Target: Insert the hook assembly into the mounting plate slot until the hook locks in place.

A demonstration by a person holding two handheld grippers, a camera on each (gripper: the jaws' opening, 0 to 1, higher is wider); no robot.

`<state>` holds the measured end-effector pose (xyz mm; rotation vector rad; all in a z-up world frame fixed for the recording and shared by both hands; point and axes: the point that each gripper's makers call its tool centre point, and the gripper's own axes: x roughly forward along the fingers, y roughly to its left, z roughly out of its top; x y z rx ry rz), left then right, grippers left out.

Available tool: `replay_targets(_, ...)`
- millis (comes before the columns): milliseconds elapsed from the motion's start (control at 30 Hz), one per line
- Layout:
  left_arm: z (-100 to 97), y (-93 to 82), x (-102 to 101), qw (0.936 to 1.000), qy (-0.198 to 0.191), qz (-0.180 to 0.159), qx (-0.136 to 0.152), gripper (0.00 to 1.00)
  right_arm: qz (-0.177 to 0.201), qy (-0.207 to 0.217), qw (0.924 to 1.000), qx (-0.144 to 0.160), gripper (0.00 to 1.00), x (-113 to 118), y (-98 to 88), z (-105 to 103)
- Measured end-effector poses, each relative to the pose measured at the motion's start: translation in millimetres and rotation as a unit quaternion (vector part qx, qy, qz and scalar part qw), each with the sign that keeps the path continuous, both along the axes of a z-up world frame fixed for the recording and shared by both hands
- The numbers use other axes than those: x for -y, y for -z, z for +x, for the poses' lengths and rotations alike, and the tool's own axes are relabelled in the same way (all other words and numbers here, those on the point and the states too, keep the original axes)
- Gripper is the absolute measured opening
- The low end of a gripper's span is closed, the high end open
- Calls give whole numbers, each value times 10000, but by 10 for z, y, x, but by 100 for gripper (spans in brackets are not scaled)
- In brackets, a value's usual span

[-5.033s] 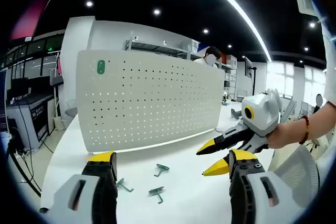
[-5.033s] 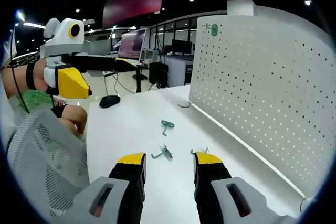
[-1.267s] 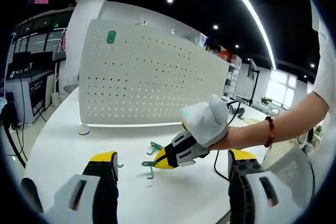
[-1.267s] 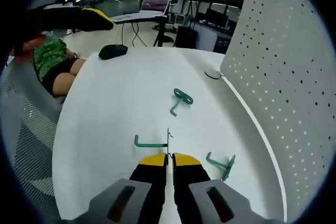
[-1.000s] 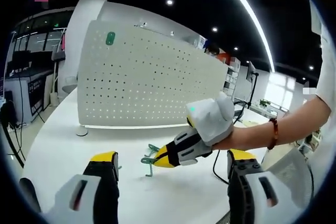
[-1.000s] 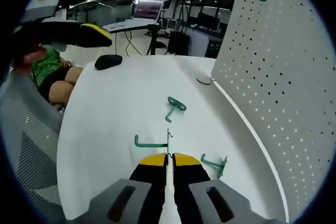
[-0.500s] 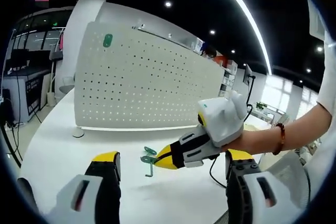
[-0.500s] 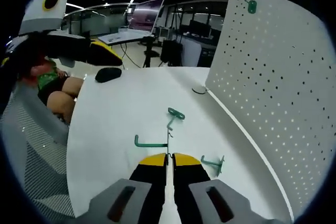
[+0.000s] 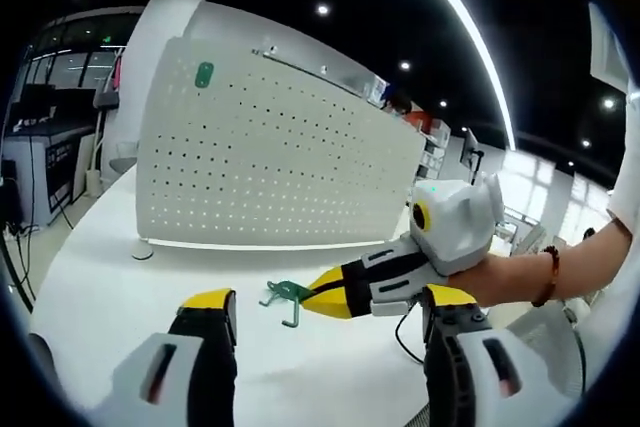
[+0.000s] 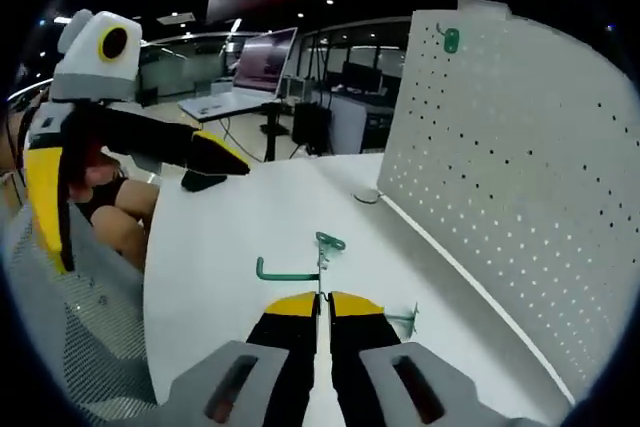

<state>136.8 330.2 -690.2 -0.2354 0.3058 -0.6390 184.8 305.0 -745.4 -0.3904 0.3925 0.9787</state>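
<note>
My right gripper (image 10: 320, 299) is shut on a green wire hook (image 10: 288, 270), which it holds above the white table (image 10: 225, 232). The left gripper view has that right gripper (image 9: 318, 299) coming in from the right with the hook (image 9: 286, 296) at its tip. The white perforated mounting plate (image 9: 270, 167) stands upright behind it, and the same plate (image 10: 510, 167) rises on the right in the right gripper view. My left gripper (image 9: 325, 305) is open with nothing between its jaws. One of its fingers (image 10: 215, 154) reaches in from the left.
Two more green hooks (image 10: 328, 241) (image 10: 405, 320) lie on the table. One green hook (image 10: 450, 40) hangs near the plate's top corner. A black mouse (image 10: 203, 181) sits at the far table edge. A mesh chair back (image 10: 70, 347) and a person's leg (image 10: 125, 215) are at left.
My right gripper, shut on the hook, has risen off the table and away from the two loose hooks. The left gripper has stayed open.
</note>
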Motion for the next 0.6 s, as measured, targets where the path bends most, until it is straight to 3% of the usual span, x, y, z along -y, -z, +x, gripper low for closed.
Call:
replay_targets(400, -28, -30, 88, 9998, 59, -193, -26, 69, 412, 52, 9989, 198, 2, 36, -292, -92)
replay_targets(600, -29, -52, 89, 9991, 40, -409, -96, 63, 860, 106, 9961, 162, 2, 4, -425, -140)
